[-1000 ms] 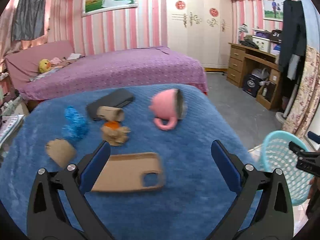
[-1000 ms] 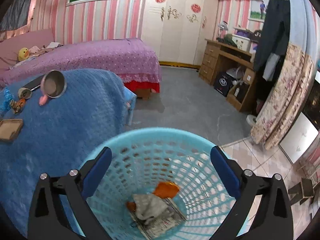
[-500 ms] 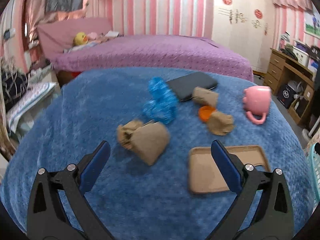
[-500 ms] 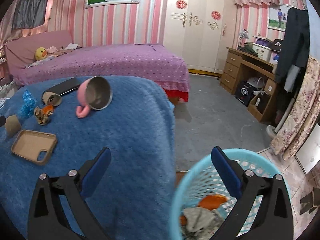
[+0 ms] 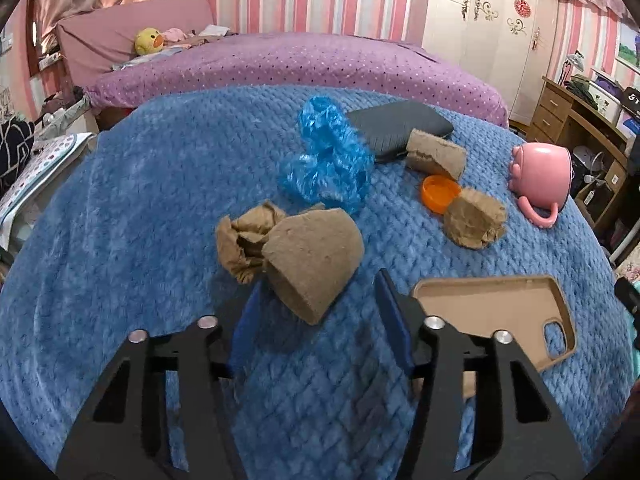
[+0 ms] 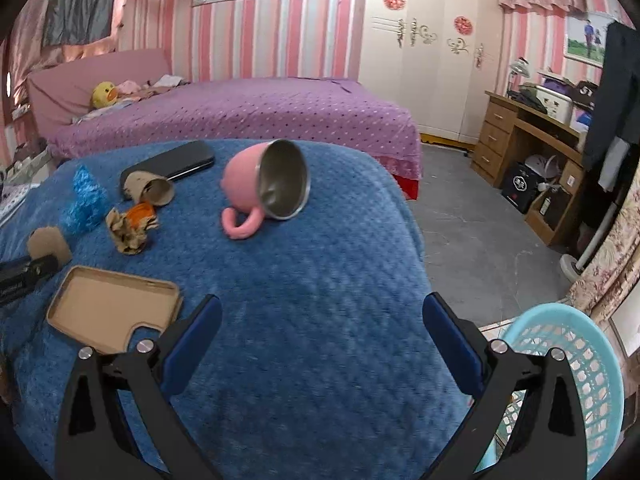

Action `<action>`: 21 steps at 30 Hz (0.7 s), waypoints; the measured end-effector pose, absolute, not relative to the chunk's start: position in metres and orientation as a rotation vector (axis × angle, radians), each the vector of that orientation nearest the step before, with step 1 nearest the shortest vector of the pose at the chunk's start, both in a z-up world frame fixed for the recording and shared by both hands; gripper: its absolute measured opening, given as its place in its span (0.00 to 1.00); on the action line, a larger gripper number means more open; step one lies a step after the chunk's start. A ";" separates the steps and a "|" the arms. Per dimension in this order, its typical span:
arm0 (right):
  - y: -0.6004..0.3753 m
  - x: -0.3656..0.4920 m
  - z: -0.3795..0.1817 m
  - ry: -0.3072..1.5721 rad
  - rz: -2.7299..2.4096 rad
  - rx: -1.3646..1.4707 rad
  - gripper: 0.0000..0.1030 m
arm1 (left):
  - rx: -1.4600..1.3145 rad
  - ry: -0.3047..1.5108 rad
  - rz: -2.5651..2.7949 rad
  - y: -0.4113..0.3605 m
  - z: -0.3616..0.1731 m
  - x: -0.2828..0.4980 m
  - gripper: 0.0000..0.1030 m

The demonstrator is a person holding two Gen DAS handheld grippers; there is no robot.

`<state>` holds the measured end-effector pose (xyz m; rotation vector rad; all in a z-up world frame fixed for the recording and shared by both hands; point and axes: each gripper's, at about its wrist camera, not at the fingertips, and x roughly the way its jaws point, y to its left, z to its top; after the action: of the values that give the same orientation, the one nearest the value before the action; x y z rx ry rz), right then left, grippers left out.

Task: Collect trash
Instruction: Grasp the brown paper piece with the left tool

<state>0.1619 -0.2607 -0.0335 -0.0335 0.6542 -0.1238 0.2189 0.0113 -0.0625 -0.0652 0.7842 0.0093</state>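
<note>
On the blue blanket (image 5: 140, 208) lies a crushed brown paper cup (image 5: 308, 256) beside a crumpled paper wad (image 5: 240, 240). My left gripper (image 5: 320, 292) is closing, with the cup's near end between its blue fingers (image 5: 390, 308); the pads are not pressing on it. Further back lie blue plastic wrap (image 5: 328, 160), a cardboard tube (image 5: 436, 154), an orange lid (image 5: 440, 193) and another brown wad (image 5: 474, 220). My right gripper (image 6: 320, 312) stands open and holds nothing above the blanket's near edge. The light blue trash basket (image 6: 580, 360) is at its lower right.
A tan phone case (image 5: 492, 312), a tipped pink mug (image 5: 540, 172) and a black phone (image 5: 396, 128) also lie on the blanket. A purple bed (image 6: 240, 116) stands behind, with a wooden desk (image 6: 532, 136) at the right and grey floor (image 6: 480, 240) between.
My left gripper swung left to the crushed brown cup and its jaws narrowed around it. My right gripper moved from over the basket to above the blanket, leaving the basket at the right.
</note>
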 end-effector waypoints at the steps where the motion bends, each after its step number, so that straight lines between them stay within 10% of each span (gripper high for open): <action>1: -0.258 0.162 -0.034 0.656 -0.123 -0.037 0.95 | -0.070 0.787 -0.006 0.011 -0.062 0.219 0.36; 21: -0.203 0.162 -0.035 0.648 -0.039 -0.080 0.95 | -0.069 0.649 -0.040 0.061 -0.007 0.179 0.17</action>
<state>0.1619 -0.2029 -0.0354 -0.0803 0.6476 -0.0391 0.1785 0.0614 -0.0069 -0.0690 0.6486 -0.0399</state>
